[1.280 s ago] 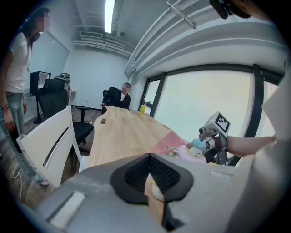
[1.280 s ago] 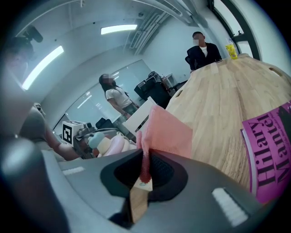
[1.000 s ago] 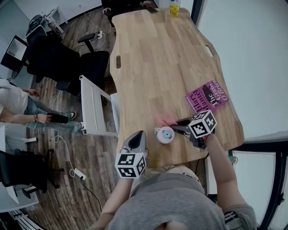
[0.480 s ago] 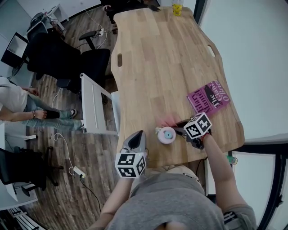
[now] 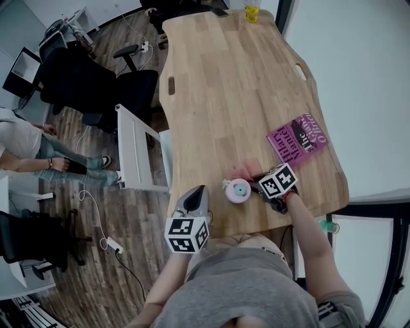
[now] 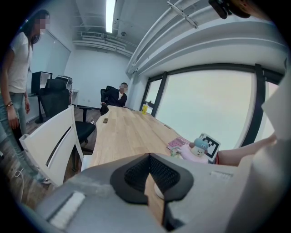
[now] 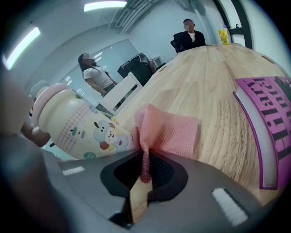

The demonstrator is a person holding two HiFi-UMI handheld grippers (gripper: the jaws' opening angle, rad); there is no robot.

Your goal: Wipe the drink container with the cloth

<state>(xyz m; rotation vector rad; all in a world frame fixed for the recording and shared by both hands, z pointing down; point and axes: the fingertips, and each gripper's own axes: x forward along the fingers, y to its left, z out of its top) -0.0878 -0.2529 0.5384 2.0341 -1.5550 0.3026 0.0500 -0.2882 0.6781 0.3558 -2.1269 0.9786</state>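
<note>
The drink container (image 5: 237,191) is a pale pink bottle with cartoon animals and stands upright near the table's front edge. In the right gripper view the drink container (image 7: 79,125) fills the left side. My right gripper (image 7: 144,159) is shut on a fold of the pink mesh cloth (image 7: 168,129), and the cloth's left edge lies against the bottle's side. In the head view the right gripper (image 5: 257,184) is just right of the bottle, with the cloth (image 5: 243,172) behind it. My left gripper (image 5: 192,204) hangs shut and empty off the table's front edge, left of the bottle (image 6: 196,149).
A magenta book (image 5: 296,139) lies right of the cloth near the table's right edge. A yellow cup (image 5: 252,11) and a phone (image 5: 218,11) sit at the far end. A white chair (image 5: 134,154) stands left of the table. People are at the left and at the far end.
My right gripper has shifted left with the cloth, closer to the bottle. The left gripper and the bottle have stayed in place.
</note>
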